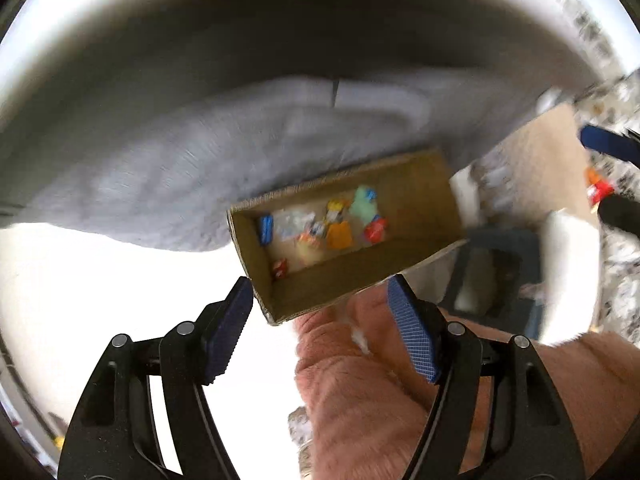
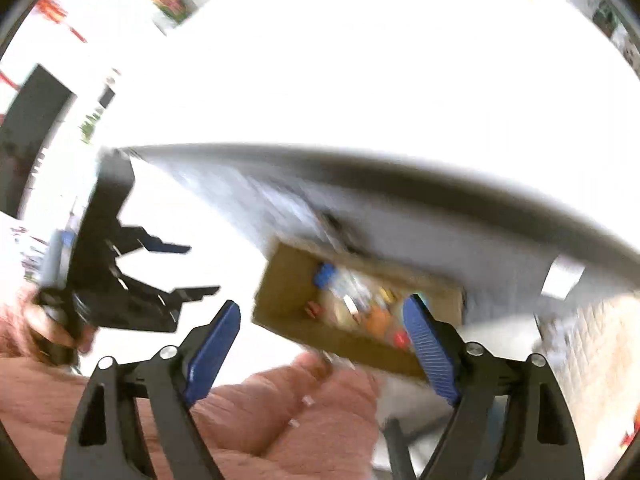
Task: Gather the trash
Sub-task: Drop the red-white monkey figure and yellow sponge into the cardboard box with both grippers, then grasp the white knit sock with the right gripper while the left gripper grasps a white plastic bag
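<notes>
Left gripper and right gripper: jaws apart, empty, above box. Wrappers inside box; collection apparently well advanced.

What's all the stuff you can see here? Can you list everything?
cardboard box: one, brown, open on top, on the floor next to the grey cushion
trash pieces: several, blue, orange, green, red and yellow, inside the box; too blurry to name
cushion: one, grey, big, behind the box
trash near the right edge: one bit, orange and red, blurry
left gripper: one, black with blue pads, open, nothing between them
right gripper: one, black with blue pads, open, nothing between them
hand: one, holding the left gripper's handle, at the left of the right camera's view
</notes>
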The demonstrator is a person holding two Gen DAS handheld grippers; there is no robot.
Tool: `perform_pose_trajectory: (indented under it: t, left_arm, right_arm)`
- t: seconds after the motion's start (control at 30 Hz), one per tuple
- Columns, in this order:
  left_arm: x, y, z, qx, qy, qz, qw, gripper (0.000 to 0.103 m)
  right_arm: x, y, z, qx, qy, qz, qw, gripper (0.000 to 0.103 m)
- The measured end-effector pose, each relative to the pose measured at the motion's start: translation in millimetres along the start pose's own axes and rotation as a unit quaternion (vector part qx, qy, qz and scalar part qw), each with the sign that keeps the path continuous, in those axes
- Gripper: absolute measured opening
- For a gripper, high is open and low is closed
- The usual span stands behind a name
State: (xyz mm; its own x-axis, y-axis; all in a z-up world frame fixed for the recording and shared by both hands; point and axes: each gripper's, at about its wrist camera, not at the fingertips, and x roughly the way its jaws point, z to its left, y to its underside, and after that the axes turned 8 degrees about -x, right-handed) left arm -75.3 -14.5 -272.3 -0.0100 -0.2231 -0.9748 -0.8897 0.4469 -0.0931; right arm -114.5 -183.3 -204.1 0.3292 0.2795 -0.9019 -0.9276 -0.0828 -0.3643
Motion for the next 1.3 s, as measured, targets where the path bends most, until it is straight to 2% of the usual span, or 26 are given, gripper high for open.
perform_pose_trajectory:
  t: [0.03, 0.07, 0.13, 0.17, 0.3, 0.5, 0.6, 0.7, 0.73, 0.77, 0.8, 0.9, 1.0, 1.07, 1.17, 1.3]
  left_arm:
    - [-24, 1, 1, -0.004, 0.007, -0.023, 0.9997, 0.081]
    - [-46, 1, 2, -0.009, 0.008, -0.051, 0.9986, 0.086]
    - [-78, 1, 4, -0.018, 0.006, -0.096, 0.9952, 0.087]
    - [-92, 0, 5, -0.024, 0.002, -0.115, 0.9931, 0.087]
    - [-126, -4, 7, -0.048, -0.008, -0.176, 0.9832, 0.087]
    - [-148, -8, 15, -0.076, -0.014, -0.216, 0.9733, 0.087]
    - [-149, -7, 21, -0.093, -0.016, -0.218, 0.9713, 0.087]
    - [-153, -7, 26, -0.112, -0.015, -0.227, 0.9674, 0.087]
    - [-153, -7, 28, -0.117, -0.014, -0.230, 0.9660, 0.087]
    - [-154, -8, 30, -0.122, -0.013, -0.232, 0.9651, 0.087]
    - [-155, -9, 32, -0.124, -0.014, -0.232, 0.9646, 0.087]
    - [-157, -15, 34, -0.125, -0.014, -0.236, 0.9637, 0.087]
    - [-156, -28, 35, -0.123, -0.017, -0.236, 0.9637, 0.087]
    - [-155, -41, 34, -0.119, -0.013, -0.237, 0.9640, 0.087]
    - [-151, -73, 29, -0.107, -0.009, -0.244, 0.9639, 0.087]
    - [-144, -140, 23, -0.105, 0.011, -0.254, 0.9613, 0.087]
  right_arm:
    - [-24, -16, 7, -0.012, -0.013, -0.034, 0.999, 0.086]
    - [-35, -25, 9, -0.020, -0.014, -0.050, 0.998, 0.091]
    - [-55, -51, 16, -0.047, 0.010, -0.093, 0.994, 0.098]
    - [-59, -63, 18, -0.058, 0.022, -0.111, 0.992, 0.098]
    - [-48, -130, 2, -0.058, 0.075, -0.146, 0.985, 0.097]
    - [-7, -215, -41, 0.003, 0.103, -0.157, 0.982, 0.096]
    - [8, -248, -54, 0.005, 0.124, -0.146, 0.982, 0.089]
    - [27, -274, -72, 0.040, 0.125, -0.116, 0.984, 0.077]
    - [31, -280, -76, 0.050, 0.128, -0.109, 0.984, 0.066]
    - [36, -285, -82, 0.060, 0.137, -0.100, 0.984, 0.045]
    - [38, -287, -86, 0.067, 0.146, -0.094, 0.983, 0.042]
    - [24, -276, -93, 0.087, 0.093, -0.109, 0.986, 0.036]
    - [1, -247, -86, 0.066, 0.086, -0.117, 0.987, 0.035]
    - [-19, -217, -82, 0.062, 0.066, -0.122, 0.988, 0.035]
    - [-46, -165, -72, 0.076, 0.045, -0.130, 0.988, 0.035]
    - [-68, -117, -63, 0.093, 0.040, -0.137, 0.985, 0.035]
